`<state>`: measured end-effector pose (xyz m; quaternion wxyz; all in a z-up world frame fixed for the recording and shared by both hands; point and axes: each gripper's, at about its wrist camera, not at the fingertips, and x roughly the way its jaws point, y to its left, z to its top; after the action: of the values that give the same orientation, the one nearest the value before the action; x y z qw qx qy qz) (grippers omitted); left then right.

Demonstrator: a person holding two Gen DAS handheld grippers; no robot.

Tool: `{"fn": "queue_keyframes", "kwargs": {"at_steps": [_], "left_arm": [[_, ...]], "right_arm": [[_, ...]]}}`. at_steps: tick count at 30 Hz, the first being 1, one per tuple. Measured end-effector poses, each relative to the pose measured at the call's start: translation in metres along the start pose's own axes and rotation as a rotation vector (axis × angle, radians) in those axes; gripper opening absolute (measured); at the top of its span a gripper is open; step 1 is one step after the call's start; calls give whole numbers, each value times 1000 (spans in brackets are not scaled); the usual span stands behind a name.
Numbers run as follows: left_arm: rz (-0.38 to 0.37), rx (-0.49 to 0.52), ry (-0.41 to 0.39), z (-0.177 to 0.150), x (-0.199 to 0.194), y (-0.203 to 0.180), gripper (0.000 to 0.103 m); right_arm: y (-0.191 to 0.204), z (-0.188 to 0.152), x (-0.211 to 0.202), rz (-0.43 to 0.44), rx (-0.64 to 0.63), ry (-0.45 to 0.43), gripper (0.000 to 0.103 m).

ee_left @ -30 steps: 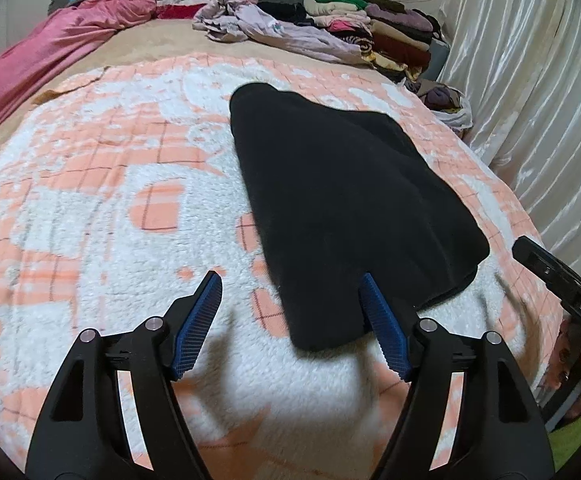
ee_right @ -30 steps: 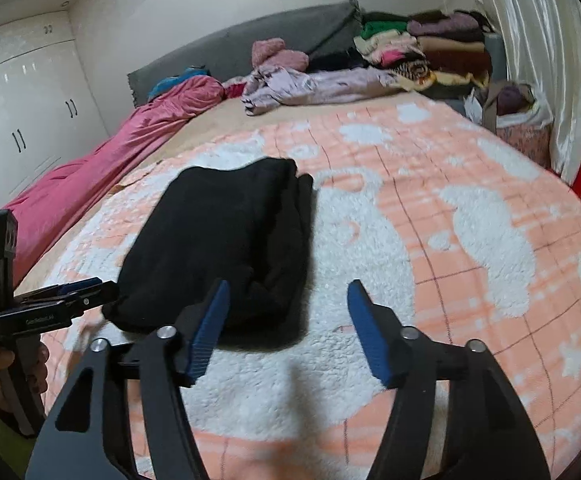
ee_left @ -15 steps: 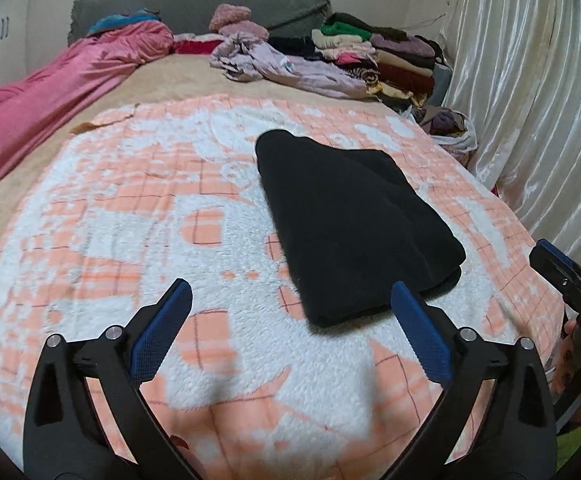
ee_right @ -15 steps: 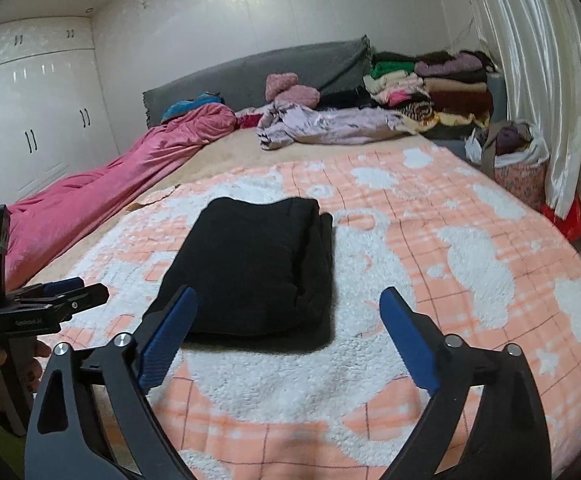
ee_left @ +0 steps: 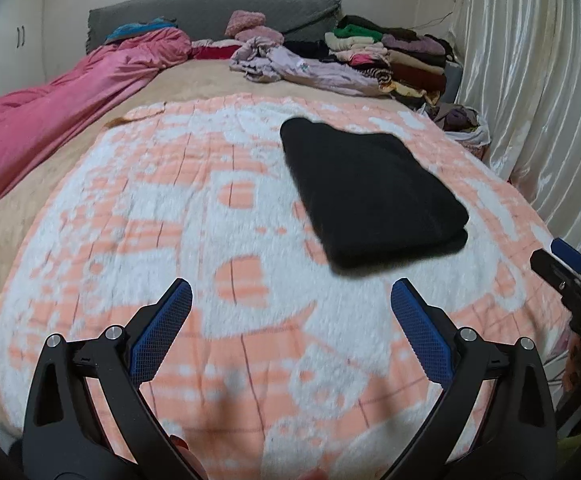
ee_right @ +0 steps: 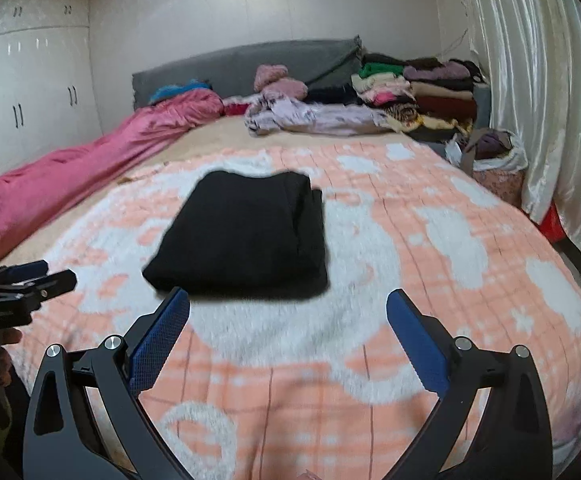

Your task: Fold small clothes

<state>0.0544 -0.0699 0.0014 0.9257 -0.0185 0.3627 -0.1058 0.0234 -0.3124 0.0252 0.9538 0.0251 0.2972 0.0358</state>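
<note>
A black garment (ee_left: 370, 190) lies folded into a flat rectangle on the orange and white fleece blanket (ee_left: 170, 240); it also shows in the right wrist view (ee_right: 246, 236). My left gripper (ee_left: 290, 300) is open and empty, held above the blanket short of the garment's near edge. My right gripper (ee_right: 288, 312) is open and empty, just short of the garment's near edge. Each gripper shows at the edge of the other's view: the right one (ee_left: 562, 264) and the left one (ee_right: 26, 280).
A stack of folded clothes (ee_right: 418, 92) stands at the head of the bed on the right, with a crumpled lilac garment (ee_right: 310, 116) beside it. A pink quilt (ee_right: 90, 160) runs along the left side. A bag (ee_right: 494, 156) and curtains (ee_right: 530, 80) are at the right.
Both grippers have drawn back from the folded black garment and opened wider. The garment lies still on the blanket.
</note>
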Motion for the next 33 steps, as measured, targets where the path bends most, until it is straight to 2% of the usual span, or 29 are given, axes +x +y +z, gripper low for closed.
{"fn": "queue_keyframes", "kwargs": {"at_steps": [5,8,33], "left_arm": [[6,-9,38,-19,6,0,93],[-2,-24,58,-27,9,0,93],[34,-27,54,-27,4,1,93]], "right_arm": [[2,-26,16,-47,33,103,98],[-1,-36,21,-58,60,135,98],[-2,-38,16,-56,55,134,98]]}}
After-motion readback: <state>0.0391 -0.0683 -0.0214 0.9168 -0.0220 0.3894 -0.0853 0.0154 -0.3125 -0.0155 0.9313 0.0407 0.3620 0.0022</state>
